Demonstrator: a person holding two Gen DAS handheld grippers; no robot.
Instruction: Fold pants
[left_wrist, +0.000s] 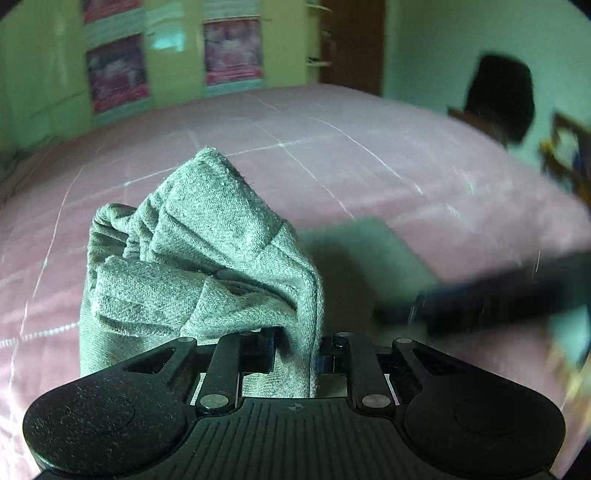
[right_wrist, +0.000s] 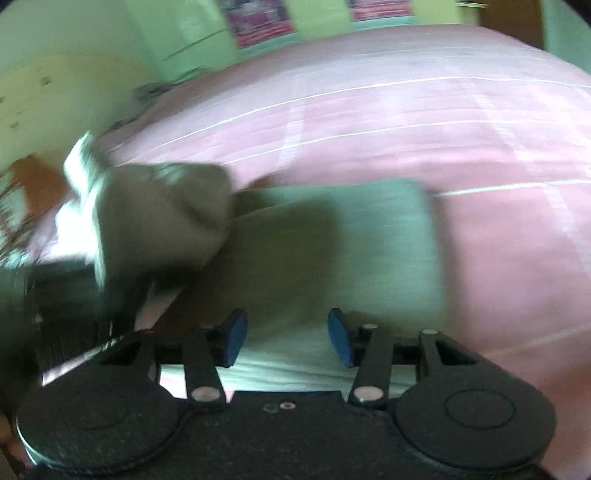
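The grey pants are bunched up in my left gripper, which is shut on the cloth and holds it above the pink bed; the fingertips are hidden by the fabric. In the right wrist view the rest of the pants lies flat on the bed, with the lifted bunch blurred at the left. My right gripper is open and empty, its blue pads just above the flat cloth. The right gripper also shows as a dark blur in the left wrist view.
The pink bedspread with white lines covers the bed. A green wall with pictures stands behind it. A dark object sits past the bed's right edge. A brown door is at the back.
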